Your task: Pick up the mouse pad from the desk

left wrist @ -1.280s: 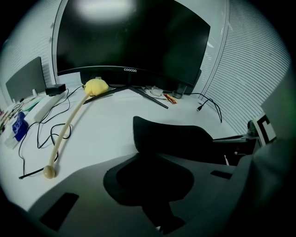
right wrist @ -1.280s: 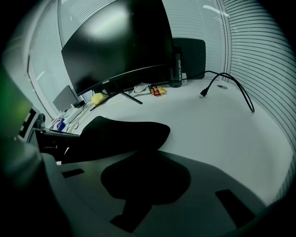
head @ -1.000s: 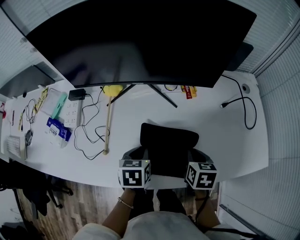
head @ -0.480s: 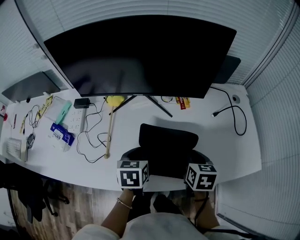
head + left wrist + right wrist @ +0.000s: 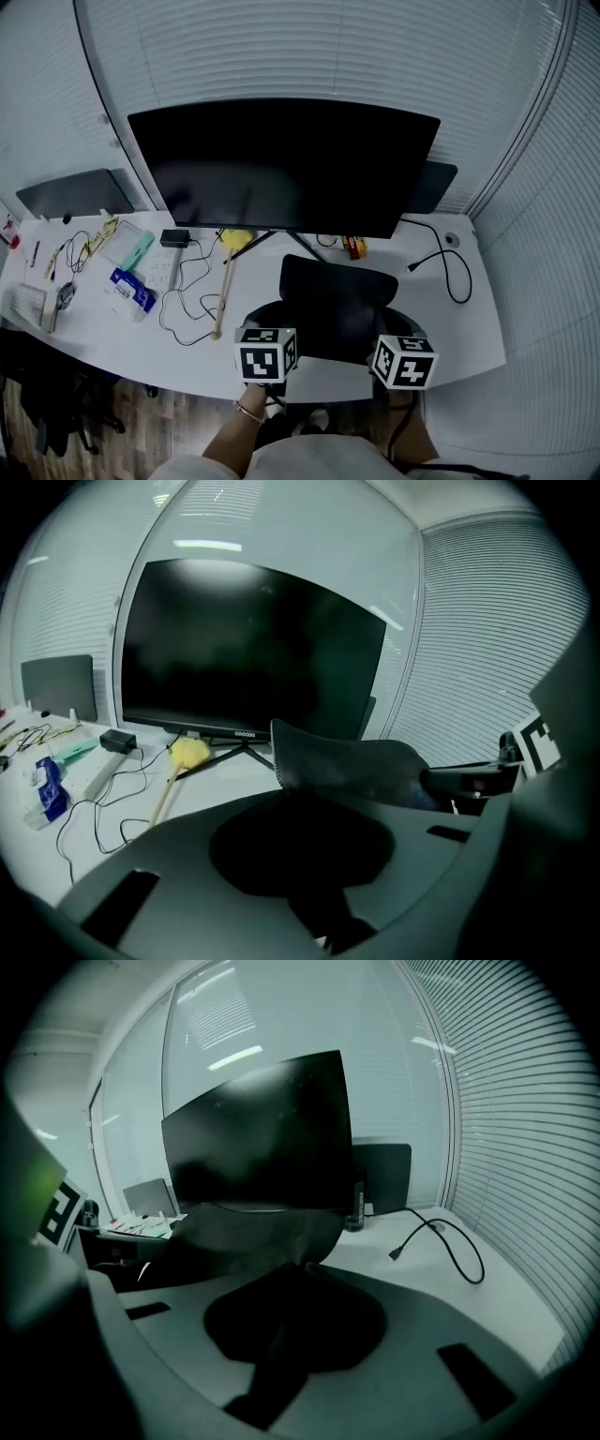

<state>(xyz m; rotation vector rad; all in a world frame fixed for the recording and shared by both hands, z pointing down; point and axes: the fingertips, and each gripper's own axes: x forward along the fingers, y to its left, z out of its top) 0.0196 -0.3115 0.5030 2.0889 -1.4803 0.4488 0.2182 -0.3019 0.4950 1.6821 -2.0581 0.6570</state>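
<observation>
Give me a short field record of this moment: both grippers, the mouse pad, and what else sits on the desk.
left gripper: shut on the near left edge of the black flexible mouse pad
right gripper: shut on the pad's near right edge
mouse pad: spread between both grippers, far edge curling up, looks raised off the white desk
behind pad: large black monitor on its stand
left of pad: yellow-headed duster with a wooden handle
right of pad: loose black cable

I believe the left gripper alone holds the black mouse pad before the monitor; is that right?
Not quite: the right gripper view shows the right gripper shut on the mouse pad too, alongside the left gripper, before the monitor.
</observation>
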